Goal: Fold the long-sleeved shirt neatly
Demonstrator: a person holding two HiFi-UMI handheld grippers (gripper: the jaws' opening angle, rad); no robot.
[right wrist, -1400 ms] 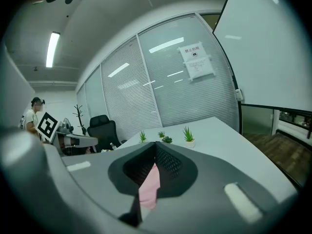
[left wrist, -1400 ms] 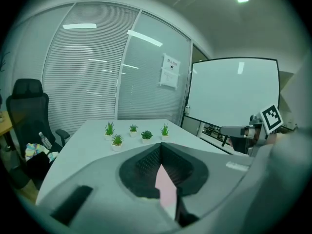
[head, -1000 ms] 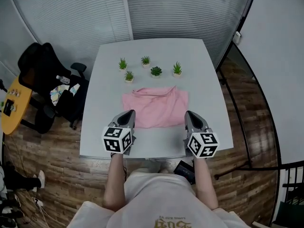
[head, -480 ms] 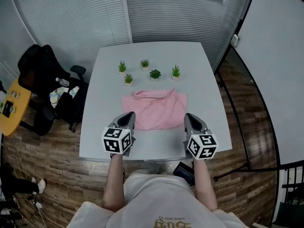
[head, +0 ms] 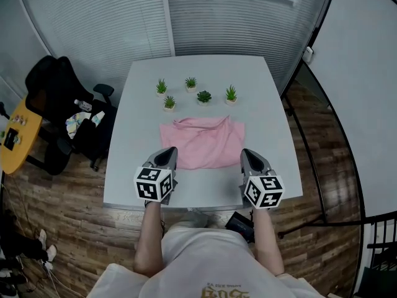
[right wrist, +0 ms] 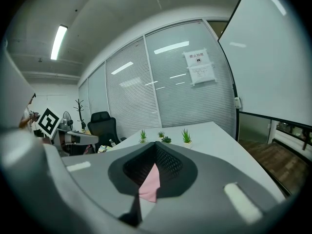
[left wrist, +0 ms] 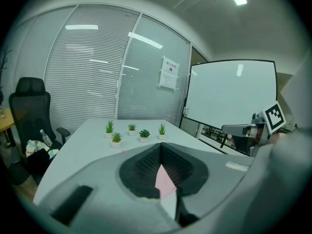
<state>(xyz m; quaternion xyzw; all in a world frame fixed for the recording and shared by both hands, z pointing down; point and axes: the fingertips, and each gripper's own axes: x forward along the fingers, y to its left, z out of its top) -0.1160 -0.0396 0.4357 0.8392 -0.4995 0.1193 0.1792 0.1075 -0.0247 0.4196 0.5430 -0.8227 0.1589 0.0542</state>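
A pale grey rectangular worktop (head: 267, 104) stretches ahead of both tools and carries everything in the task. Off to the left of the left tool, beyond the worktop's edge, a black office chair (head: 54, 82) stands on the wooden floor with light-coloured items piled on its seat.

The pink long-sleeved shirt (head: 201, 143) lies flat on the worktop as a compact, roughly rectangular bundle, its collar edge on the side away from the tools. It sits between the two tools and just ahead of them.

The left tool (head: 167, 152) points at the shirt's near left corner and its tip overlaps that corner in the head view. The right tool (head: 247, 153) points at the shirt's right edge. Each tool's jaws are pressed fully together. In both gripper views, a sliver of pink cloth shows through the opening below the closed tips, with bare worktop beneath it. No cloth is seen pinched between the pads.

Five small green potted plants (head: 203, 95) in white pots stand in a loose cluster beyond the shirt, well ahead of both tools.
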